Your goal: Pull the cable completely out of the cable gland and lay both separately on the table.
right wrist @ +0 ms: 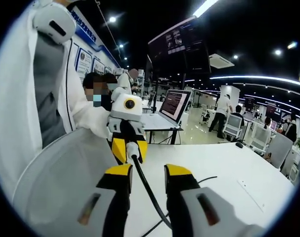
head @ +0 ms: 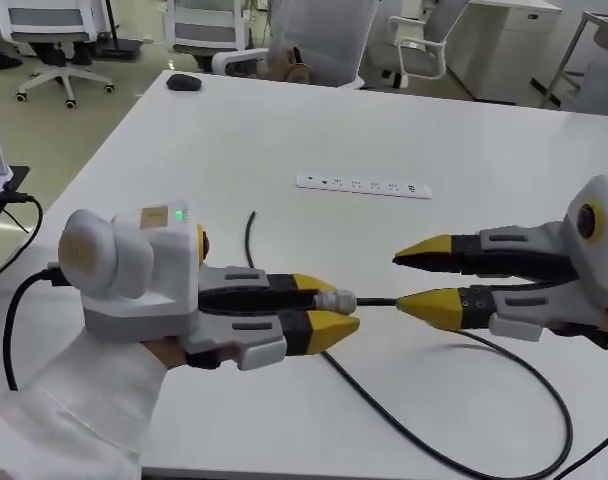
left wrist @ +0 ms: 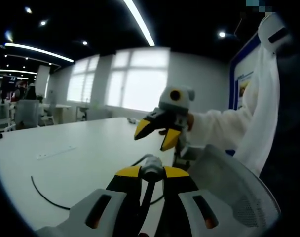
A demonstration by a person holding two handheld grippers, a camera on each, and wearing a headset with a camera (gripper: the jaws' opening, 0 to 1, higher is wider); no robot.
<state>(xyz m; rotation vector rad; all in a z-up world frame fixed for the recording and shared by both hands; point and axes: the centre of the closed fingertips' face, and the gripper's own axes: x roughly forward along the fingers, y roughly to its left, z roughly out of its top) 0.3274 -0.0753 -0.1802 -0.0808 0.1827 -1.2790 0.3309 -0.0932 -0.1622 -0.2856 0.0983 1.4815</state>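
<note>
My left gripper is shut on the pale grey cable gland, which pokes out between its yellow tips; the left gripper view has the gland just ahead of the jaws. A black cable leaves the gland toward my right gripper, which is open, its jaws straddling the cable without touching it. In the right gripper view the cable runs between the spread fingers up to the gland. More of the cable loops over the table.
On the white table a white power strip lies beyond the grippers, and a dark mouse sits at the far edge. Office chairs stand behind. A separate black lead hangs at the left edge.
</note>
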